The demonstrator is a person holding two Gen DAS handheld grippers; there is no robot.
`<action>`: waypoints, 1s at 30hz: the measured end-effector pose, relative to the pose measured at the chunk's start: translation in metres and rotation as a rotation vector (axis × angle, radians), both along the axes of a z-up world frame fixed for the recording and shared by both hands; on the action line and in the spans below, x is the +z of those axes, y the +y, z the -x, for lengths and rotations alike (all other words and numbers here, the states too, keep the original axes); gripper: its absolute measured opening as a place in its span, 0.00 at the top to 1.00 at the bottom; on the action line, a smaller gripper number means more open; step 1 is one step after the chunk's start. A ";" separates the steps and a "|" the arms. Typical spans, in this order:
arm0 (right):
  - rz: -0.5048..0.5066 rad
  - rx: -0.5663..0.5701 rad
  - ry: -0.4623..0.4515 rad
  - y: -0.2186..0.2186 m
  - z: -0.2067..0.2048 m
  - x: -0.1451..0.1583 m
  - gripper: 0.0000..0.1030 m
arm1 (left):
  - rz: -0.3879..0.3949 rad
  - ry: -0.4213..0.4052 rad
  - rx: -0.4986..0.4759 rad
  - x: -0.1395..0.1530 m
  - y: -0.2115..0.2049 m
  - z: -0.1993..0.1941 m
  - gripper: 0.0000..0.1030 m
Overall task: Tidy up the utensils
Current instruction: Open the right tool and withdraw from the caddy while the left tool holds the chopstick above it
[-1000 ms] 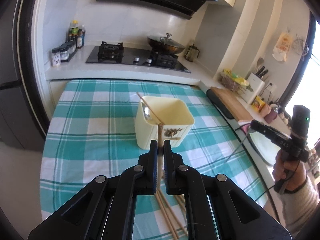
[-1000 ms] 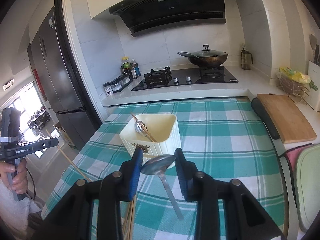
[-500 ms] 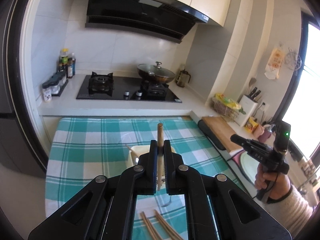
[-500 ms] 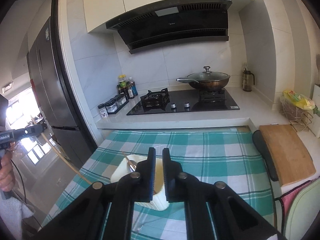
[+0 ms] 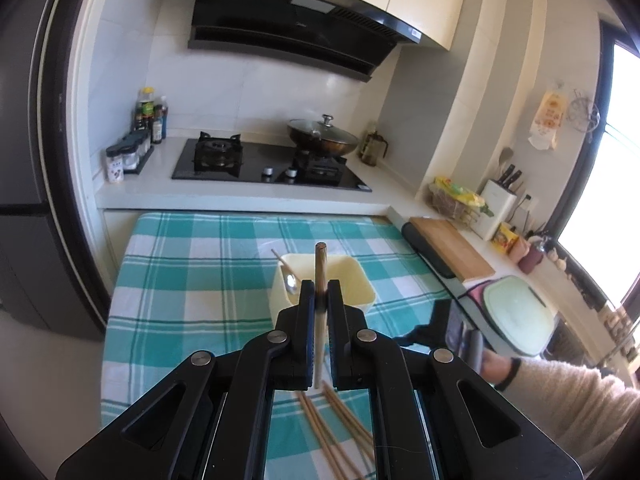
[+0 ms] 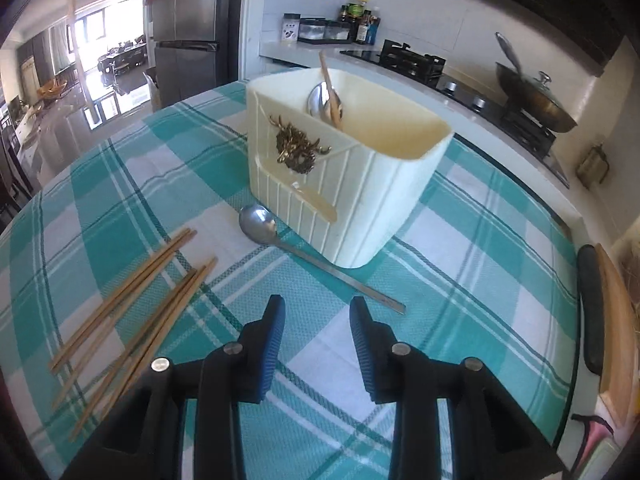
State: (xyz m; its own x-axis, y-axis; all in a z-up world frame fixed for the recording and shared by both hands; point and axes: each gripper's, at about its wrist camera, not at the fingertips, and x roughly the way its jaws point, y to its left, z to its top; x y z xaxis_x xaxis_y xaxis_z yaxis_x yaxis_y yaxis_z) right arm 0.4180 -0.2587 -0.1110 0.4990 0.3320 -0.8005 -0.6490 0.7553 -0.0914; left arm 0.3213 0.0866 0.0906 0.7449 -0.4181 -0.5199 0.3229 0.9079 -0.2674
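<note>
My left gripper (image 5: 319, 300) is shut on a wooden chopstick (image 5: 320, 272) and holds it upright above the table, in front of the cream utensil holder (image 5: 352, 280). The holder (image 6: 360, 184) holds a spoon (image 6: 320, 98) and a chopstick (image 6: 330, 84). My right gripper (image 6: 317, 320) is open and empty, low over the cloth, just short of the handle of a metal spoon (image 6: 288, 240) that lies against the holder's base. Several wooden chopsticks (image 6: 132, 316) lie loose to its left and also show under the left gripper (image 5: 340, 432).
The table has a teal checked cloth (image 6: 460, 288). A wooden cutting board (image 5: 452, 248) and a black roll (image 5: 428, 252) lie at the right edge. A stove (image 5: 264, 160) with a lidded wok (image 5: 322, 138) stands behind on the counter. A fridge (image 6: 188, 28) stands far left.
My right gripper has dropped from high up down to the cloth and opened in front of the lying spoon. My left gripper still holds its chopstick, now lower and nearer the holder.
</note>
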 end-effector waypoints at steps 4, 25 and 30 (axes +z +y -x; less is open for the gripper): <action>-0.072 0.148 0.094 0.027 -0.017 -0.026 0.67 | 0.003 0.021 0.019 -0.009 0.007 0.007 0.96; -0.011 0.117 0.172 -0.025 -0.095 -0.063 0.55 | 0.005 0.042 0.048 -0.020 0.017 0.021 0.96; -0.002 0.137 0.221 -0.029 -0.084 -0.061 0.98 | -0.009 0.048 0.045 -0.022 0.019 0.025 0.96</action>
